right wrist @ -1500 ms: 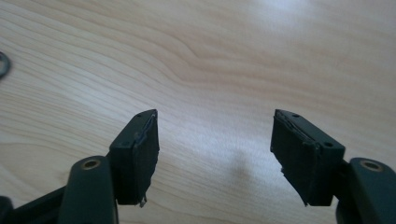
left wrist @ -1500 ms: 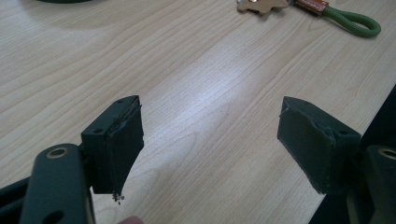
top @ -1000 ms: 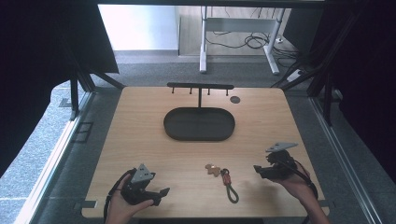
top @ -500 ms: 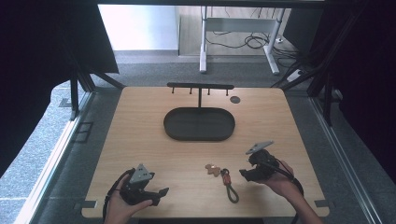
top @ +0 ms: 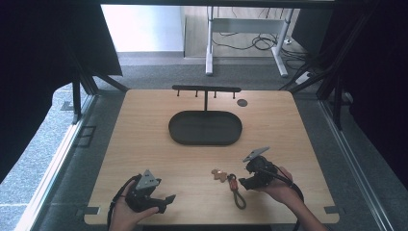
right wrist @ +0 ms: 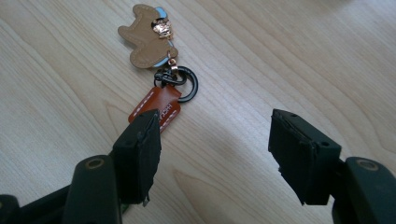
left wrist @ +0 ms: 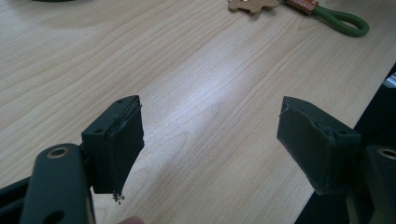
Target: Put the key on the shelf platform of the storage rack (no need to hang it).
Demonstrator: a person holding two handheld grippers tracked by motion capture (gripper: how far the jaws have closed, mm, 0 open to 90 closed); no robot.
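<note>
A keychain lies on the wooden table near its front edge: a tan leather charm, a black ring, an orange-brown leather tab and a green cord loop. My right gripper is open just right of the keychain, low over the table; in the right gripper view the tab runs under its left jaw, with bare wood between the jaws. My left gripper is open at the front left, with nothing between its jaws.
A dark oval tray sits mid-table, with a black T-shaped hook rack behind it and a small dark disc at the back right. The table's front edge runs close beside my left gripper.
My right gripper has moved left across the table, from the front right to just beside the keychain. The left gripper and the keychain have stayed where they were.
</note>
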